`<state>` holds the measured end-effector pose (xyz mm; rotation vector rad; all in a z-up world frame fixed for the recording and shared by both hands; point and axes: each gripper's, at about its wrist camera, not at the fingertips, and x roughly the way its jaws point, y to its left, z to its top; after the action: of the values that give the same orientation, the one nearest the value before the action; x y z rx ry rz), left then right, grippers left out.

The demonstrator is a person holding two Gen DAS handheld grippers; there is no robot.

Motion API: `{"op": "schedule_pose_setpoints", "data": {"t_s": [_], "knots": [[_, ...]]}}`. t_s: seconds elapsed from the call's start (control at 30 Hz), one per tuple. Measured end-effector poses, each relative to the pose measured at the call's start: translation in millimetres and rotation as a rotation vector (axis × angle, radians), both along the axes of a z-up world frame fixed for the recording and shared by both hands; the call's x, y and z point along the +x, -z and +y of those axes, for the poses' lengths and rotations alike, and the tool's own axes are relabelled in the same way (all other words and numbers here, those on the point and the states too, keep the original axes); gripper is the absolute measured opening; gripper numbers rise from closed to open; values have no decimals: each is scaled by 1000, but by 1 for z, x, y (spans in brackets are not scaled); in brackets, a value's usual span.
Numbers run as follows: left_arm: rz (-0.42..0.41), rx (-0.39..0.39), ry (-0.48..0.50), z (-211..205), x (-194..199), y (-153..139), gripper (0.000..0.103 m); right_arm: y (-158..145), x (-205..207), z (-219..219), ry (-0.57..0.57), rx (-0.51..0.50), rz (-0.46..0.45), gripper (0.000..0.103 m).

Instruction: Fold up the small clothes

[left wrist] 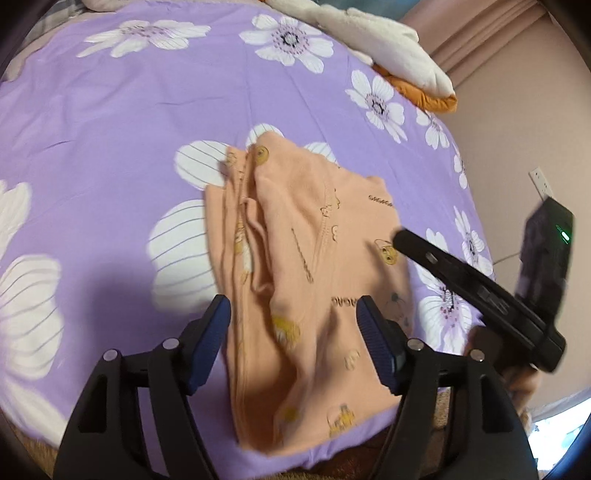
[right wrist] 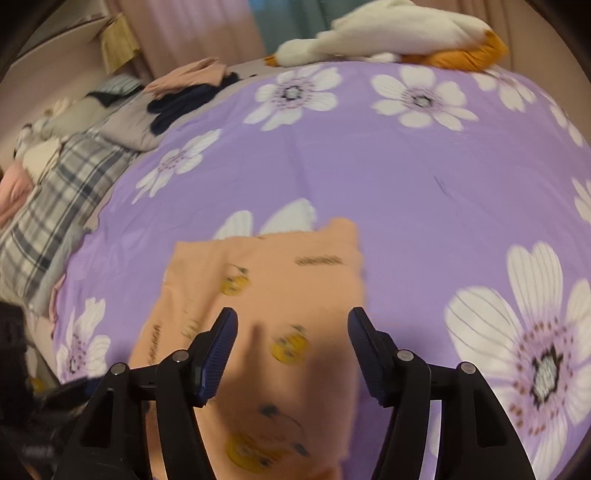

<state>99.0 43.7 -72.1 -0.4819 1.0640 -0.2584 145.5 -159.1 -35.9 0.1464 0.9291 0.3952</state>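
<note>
Two grippers hover above the peach garment, which lies rumpled on the purple floral bedspread. The left gripper and right gripper both have their jaws spread apart, holding nothing. Beyond the garment, at the bedspread's far edge, rests a white plush goose.

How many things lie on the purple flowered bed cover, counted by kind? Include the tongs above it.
Peach printed cotton baby garment: 1
White plush goose toy with orange feet: 1
Open black tongs with blue pads: 2, left and right
Total: 4
</note>
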Motion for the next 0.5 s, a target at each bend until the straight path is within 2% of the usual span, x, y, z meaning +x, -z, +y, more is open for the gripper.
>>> {"op": "schedule_pose_setpoints", "data": {"t_s": [0.1, 0.17, 0.27, 0.37, 0.43, 0.5], "knots": [[56, 16, -13, 4, 11, 21, 71, 9, -3, -11, 2, 42, 40, 63], [15, 1, -18, 6, 5, 19, 71, 18, -4, -15, -4, 88, 82, 63], [14, -2, -7, 5, 5, 19, 70, 31, -3, -14, -23, 127, 130, 64], [17, -44, 3, 2, 9, 22, 54, 43, 0, -11, -43, 205, 178, 64], [25, -78, 1, -1, 12, 25, 42, 45, 0, -8, -53, 216, 163, 64], [16, -84, 3, -2, 12, 24, 36, 45, -2, -6, -65, 220, 143, 61]]}}
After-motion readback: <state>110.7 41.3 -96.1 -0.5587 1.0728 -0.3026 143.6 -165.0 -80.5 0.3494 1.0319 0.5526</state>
